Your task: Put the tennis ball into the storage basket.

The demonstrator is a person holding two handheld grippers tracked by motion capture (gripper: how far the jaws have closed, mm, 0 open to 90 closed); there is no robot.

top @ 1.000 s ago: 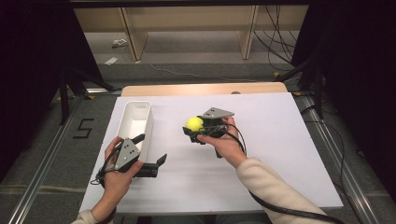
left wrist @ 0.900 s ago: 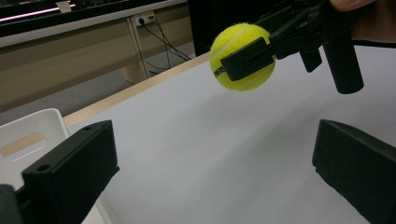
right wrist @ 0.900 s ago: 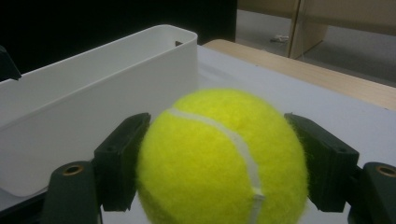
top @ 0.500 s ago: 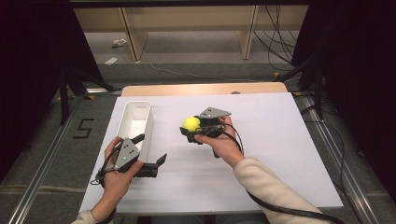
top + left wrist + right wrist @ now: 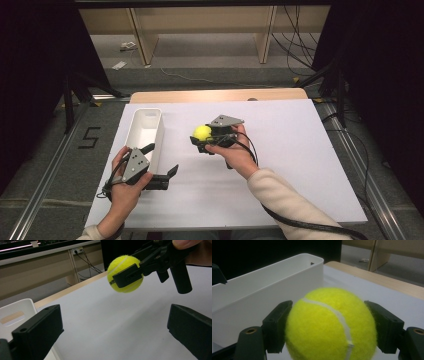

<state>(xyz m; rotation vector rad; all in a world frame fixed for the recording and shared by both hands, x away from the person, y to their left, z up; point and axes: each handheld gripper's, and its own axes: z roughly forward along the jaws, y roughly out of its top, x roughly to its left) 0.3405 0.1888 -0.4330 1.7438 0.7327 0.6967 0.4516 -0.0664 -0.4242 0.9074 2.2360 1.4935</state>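
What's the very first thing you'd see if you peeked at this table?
The bright yellow tennis ball, pinched in the right gripper and held above the middle of the white table. Next, the long white bin at the left side, with the left gripper open beside it.

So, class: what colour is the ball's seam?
White, on the yellow tennis ball; the right gripper view shows it best.

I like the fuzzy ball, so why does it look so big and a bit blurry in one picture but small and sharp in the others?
In the right gripper view the fuzzy yellow tennis ball sits very near the camera, so it looks big and soft-edged; in the left gripper view it is farther off and crisper; in the high view it is tiny on the brightly lit white table sheet, with dark surroundings.
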